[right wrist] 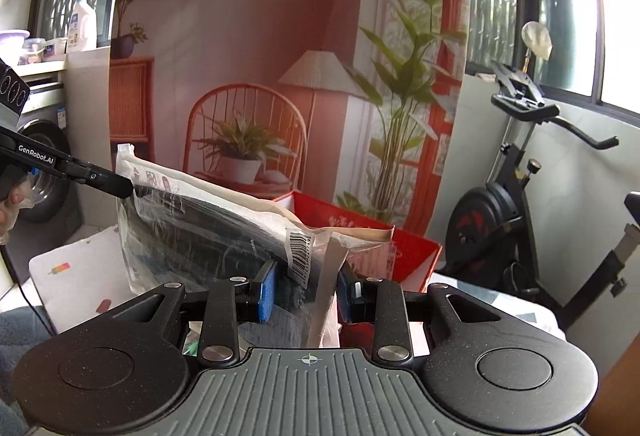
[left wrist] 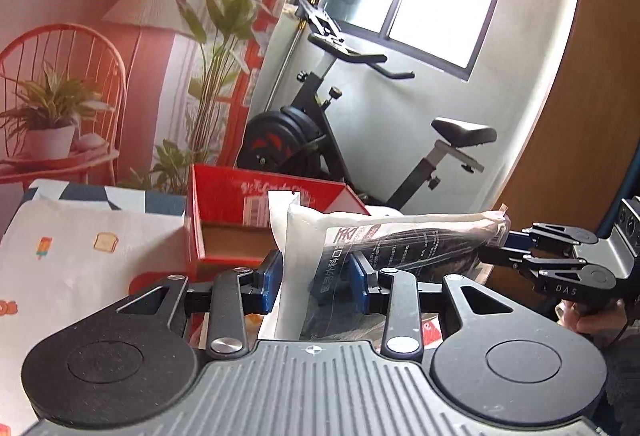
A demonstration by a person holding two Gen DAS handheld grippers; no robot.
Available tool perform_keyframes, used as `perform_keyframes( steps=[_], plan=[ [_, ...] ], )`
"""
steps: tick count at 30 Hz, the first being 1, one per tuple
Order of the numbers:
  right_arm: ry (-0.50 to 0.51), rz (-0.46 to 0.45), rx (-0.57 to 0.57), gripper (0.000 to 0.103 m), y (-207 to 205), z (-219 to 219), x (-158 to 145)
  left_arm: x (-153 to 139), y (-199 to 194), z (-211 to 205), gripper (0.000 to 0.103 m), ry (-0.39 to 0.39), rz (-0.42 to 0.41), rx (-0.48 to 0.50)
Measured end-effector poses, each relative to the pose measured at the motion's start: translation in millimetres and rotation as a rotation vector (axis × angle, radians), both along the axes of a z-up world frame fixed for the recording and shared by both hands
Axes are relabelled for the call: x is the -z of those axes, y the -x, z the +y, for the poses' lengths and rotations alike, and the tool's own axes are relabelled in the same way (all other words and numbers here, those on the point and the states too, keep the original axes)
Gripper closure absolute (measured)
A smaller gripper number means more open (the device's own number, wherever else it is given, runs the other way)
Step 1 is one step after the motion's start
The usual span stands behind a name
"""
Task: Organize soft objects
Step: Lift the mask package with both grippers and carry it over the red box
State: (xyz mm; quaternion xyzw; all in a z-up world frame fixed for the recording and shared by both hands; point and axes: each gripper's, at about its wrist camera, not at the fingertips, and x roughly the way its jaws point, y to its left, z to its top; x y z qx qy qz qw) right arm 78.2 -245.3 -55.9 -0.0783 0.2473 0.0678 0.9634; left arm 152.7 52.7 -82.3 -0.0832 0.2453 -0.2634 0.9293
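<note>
A soft clear plastic packet (left wrist: 400, 240) with dark folded contents and a white printed backing hangs in the air, stretched between both grippers. In the left wrist view my left gripper (left wrist: 316, 276) is shut on the packet's near end, its blue pads pressing both sides. My right gripper (left wrist: 500, 248) pinches the far end at the right. From the right wrist view, my right gripper (right wrist: 306, 288) is shut on the barcode end of the packet (right wrist: 208, 224), and the left gripper (right wrist: 124, 188) grips the far corner. An open red cardboard box (left wrist: 224, 212) sits just beyond and below.
The red box (right wrist: 416, 248) stands on a table with a white patterned cloth (left wrist: 80, 256). Behind are a printed backdrop with plants and a chair, an exercise bike (left wrist: 320, 124), and a window. A person's hand (left wrist: 588, 320) holds the right gripper's handle.
</note>
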Motion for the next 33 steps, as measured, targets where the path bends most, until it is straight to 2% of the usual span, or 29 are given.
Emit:
perform_keyframes(
  steps=[6,10,14,18,24,33],
  plan=[
    [0.015,-0.067,0.05,0.075,-37,-24,-14,-20,-51,-17,0.064,0.034,-0.02,0.0],
    [0.037,-0.14,0.064,0.075,-65,-32,-17,-30,-73,-29,0.064,0.005,-0.118,-0.035],
    [0.036,-0.164,0.088,0.075,-101,-42,-7,-29,-101,-38,0.064,-0.014,-0.121,-0.072],
    [-0.015,-0.111,0.101,0.075,-134,-53,22,-9,-122,-35,0.064,-0.042,-0.075,-0.1],
    [-0.052,0.007,0.098,0.075,-155,-56,72,27,-145,-27,0.064,-0.063,0.024,-0.107],
    [-0.23,0.14,0.144,0.077,-159,-73,104,49,-161,-26,0.064,-0.125,0.156,-0.104]
  ],
)
